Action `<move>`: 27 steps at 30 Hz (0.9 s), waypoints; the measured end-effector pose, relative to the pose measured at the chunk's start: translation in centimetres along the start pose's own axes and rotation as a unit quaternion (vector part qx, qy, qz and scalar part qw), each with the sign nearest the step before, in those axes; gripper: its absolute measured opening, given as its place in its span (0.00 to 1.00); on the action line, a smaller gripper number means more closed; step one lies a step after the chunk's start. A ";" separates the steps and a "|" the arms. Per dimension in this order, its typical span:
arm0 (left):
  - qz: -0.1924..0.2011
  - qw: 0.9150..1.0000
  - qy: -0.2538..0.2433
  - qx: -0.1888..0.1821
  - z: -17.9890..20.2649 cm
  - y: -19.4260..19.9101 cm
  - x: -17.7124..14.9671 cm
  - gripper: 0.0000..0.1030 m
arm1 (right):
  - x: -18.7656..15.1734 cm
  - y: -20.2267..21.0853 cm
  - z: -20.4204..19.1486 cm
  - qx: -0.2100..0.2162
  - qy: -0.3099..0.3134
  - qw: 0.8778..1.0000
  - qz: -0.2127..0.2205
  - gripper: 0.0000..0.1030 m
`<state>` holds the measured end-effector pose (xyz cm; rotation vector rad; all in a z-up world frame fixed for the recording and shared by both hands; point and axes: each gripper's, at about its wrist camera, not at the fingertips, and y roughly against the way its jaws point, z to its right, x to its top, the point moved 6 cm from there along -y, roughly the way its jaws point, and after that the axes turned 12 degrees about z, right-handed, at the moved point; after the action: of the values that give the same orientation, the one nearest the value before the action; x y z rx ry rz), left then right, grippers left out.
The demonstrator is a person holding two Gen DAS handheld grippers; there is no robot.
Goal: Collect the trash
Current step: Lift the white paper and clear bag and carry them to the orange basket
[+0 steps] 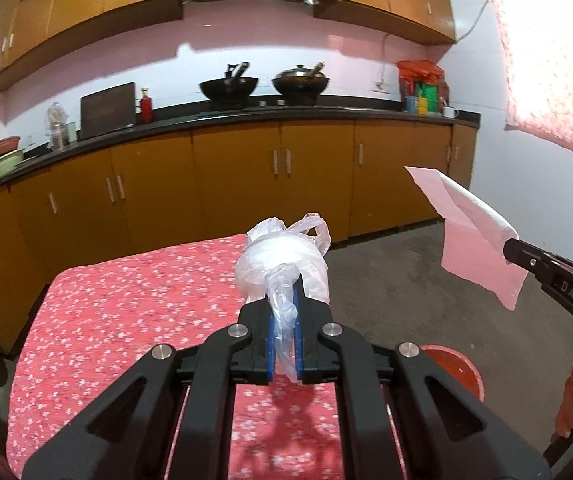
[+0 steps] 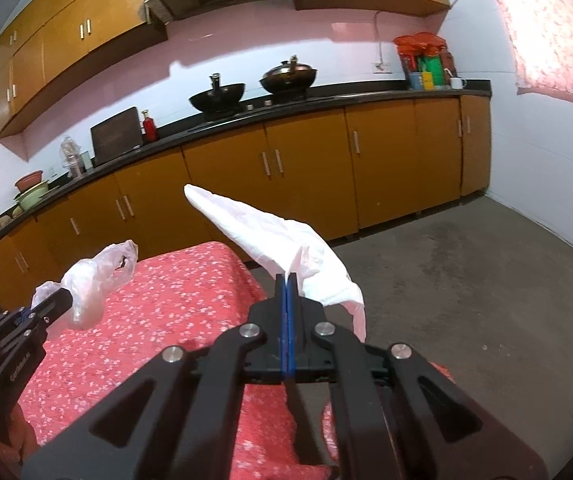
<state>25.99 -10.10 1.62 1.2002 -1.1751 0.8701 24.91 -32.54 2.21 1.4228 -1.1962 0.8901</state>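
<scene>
Both grippers clamp trash, left gripper (image 1: 284, 300) on crumpled plastic bag (image 1: 282, 260), right gripper (image 2: 287, 292) on tissue (image 2: 270, 232); its thin edge-hold may slip.

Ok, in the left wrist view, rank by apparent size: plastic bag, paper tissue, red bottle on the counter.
1. Plastic bag and paper tissue: similar, both near the camera, so unranked.
2. Red bottle: smallest, but far off.

Thin glossy plastic bag (image 1: 282, 264); matt, probably paper tissue (image 2: 282, 236); floral cloth table cover (image 1: 146, 300).
</scene>
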 end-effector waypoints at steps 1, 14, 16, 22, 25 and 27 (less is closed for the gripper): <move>-0.001 1.000 -0.001 -0.004 0.5 -0.1 0.0 0.06 | -0.1 0.1 0.6 -0.004 -0.002 1.000 0.000 0.02; -0.023 0.998 -0.022 -0.062 8.3 -0.9 -1.7 0.06 | -1.5 0.6 7.8 -0.052 -0.016 0.998 -0.008 0.02; -0.028 0.997 -0.023 -0.068 9.3 -1.2 -1.9 0.06 | -1.9 0.7 9.0 -0.059 -0.020 0.998 -0.010 0.02; -0.046 0.994 -0.029 -0.091 12.8 -1.7 -3.2 0.06 | -3.0 0.7 11.6 -0.077 -0.030 0.996 -0.022 0.02; -0.054 0.993 -0.032 -0.099 14.3 -2.1 -3.9 0.06 | -3.8 0.5 12.9 -0.083 -0.034 0.996 -0.028 0.02; -0.060 0.992 -0.033 -0.104 15.2 -2.4 -4.4 0.06 | -4.3 0.2 13.5 -0.086 -0.036 0.995 -0.035 0.02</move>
<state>24.18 -25.03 -3.75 1.1230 -1.2022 0.6046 22.68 -44.87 -4.52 1.3572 -1.2388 0.6764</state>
